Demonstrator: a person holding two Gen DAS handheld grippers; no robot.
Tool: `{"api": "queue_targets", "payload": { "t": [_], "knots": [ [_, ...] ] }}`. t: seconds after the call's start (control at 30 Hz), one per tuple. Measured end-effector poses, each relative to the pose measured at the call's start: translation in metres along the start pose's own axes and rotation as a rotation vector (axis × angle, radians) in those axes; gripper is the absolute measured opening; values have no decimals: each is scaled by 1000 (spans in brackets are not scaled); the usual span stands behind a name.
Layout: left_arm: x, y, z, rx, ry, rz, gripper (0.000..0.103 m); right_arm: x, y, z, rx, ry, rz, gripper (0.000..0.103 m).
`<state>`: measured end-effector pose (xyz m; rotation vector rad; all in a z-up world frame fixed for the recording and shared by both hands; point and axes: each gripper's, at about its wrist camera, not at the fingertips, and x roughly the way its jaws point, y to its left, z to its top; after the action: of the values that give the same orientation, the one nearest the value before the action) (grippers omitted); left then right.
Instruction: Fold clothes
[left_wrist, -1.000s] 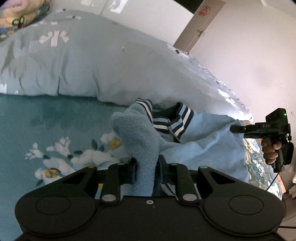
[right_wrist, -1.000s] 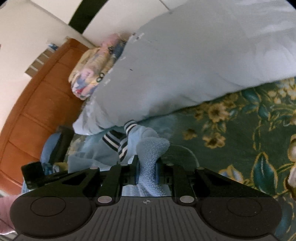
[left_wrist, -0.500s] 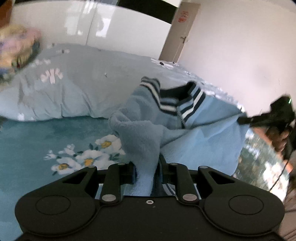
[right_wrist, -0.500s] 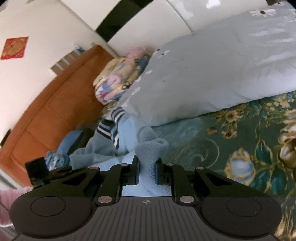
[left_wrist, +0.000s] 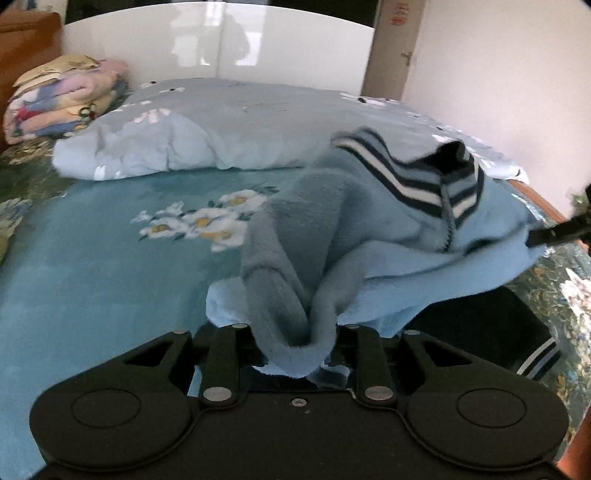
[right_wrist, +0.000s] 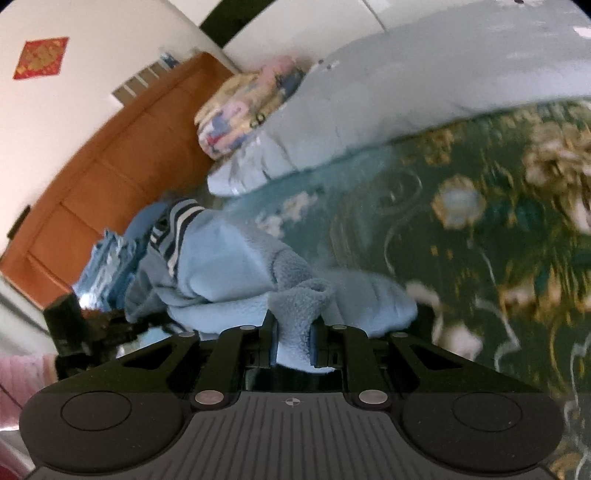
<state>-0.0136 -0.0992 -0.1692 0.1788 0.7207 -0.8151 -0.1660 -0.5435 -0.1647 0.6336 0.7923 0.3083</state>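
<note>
A light-blue fleece garment (left_wrist: 388, 258) is held up above the bed (left_wrist: 92, 266), stretched between both grippers. A bunched fold is clamped in the left gripper (left_wrist: 295, 332); another edge is pinched in the right gripper (right_wrist: 293, 332). The fabric is judged soft, light and limp, so sagging between holds is expected; the fleece nap should resist slipping. Hold is best taken at edges or corners. A collar (left_wrist: 424, 181) striped navy and white is noted; the rest hangs in loose folds.
</note>
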Motion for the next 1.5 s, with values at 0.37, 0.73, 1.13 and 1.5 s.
{"api": "queue_targets", "payload": {
  "t": [0.37,0.73,1.13,1.5],
  "knots": [
    [-25,-22,-30,-70,52,111,36,-11,1,-40,12,75,-44,19],
    [-72,13,-82,-632,106,137,50,-40,-9,-60,153,86,-81,44],
    [-76,48,-94,-1251,69,-99,66,-31,-17,-80,551,13,46,55],
    [-72,42,-74,-1360,70,-197,80,3,-14,-89,692,40,57,55]
  ]
}}
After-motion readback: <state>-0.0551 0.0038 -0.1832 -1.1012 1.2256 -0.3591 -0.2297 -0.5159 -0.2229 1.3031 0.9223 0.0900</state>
